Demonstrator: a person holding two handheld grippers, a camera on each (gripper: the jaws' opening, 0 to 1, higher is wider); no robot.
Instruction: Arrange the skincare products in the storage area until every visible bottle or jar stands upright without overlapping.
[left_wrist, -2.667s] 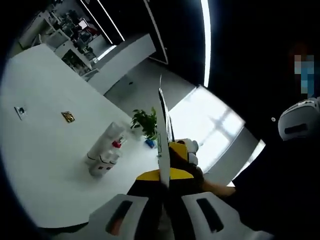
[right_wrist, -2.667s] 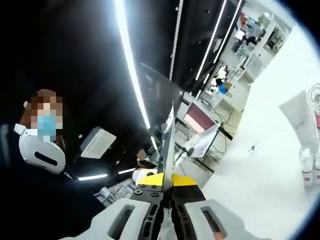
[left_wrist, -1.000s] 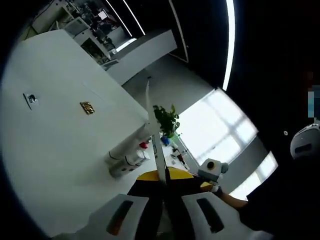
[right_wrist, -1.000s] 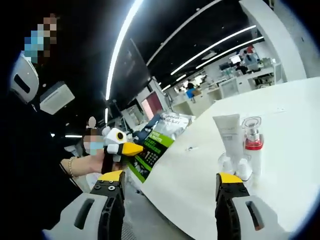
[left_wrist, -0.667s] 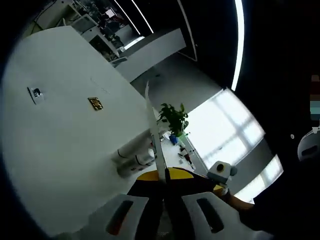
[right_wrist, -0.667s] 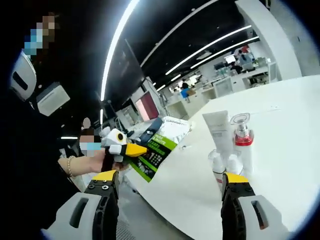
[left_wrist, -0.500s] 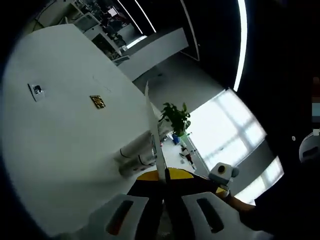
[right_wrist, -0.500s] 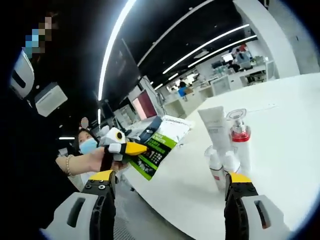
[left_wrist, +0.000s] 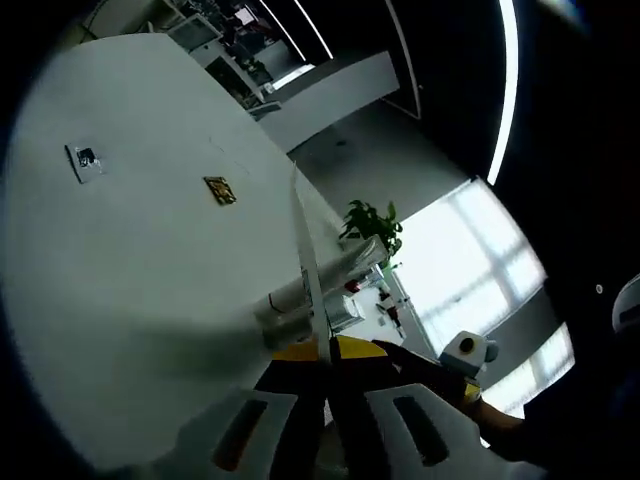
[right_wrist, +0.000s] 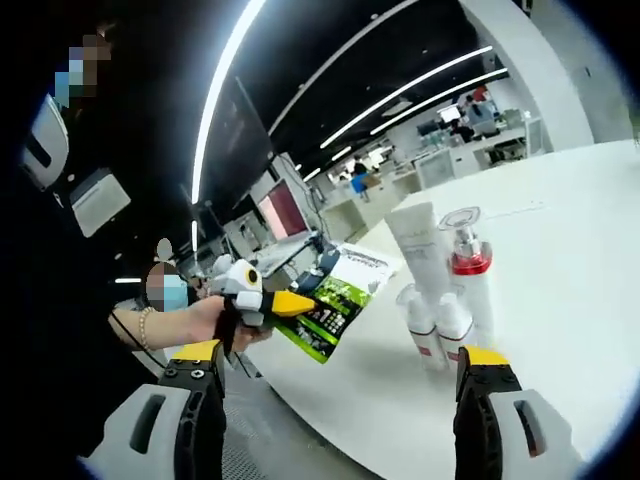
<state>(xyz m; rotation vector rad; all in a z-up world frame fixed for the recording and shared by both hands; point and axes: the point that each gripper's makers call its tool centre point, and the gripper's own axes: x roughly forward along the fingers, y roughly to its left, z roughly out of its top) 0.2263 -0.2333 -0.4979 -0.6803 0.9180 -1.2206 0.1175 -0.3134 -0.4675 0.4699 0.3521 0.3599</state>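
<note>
Room: an office with ceiling light strips is surrounding a white table (right_wrist: 560, 260).
Right gripper (right_wrist: 338, 400): jaws standing spread wide, now nearing the skincare bottles (right_wrist: 445, 290).
Left gripper (left_wrist: 328, 365): jaws pressed together.
Bottles: standing upright, clustered; grasping looks next.

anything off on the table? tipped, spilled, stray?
No spill or tipped item. The tube, red-collared pump bottle and two small bottles stand upright in one tight cluster. Odd bits: a green packet lying at the table edge, and the other claw near it.
</note>
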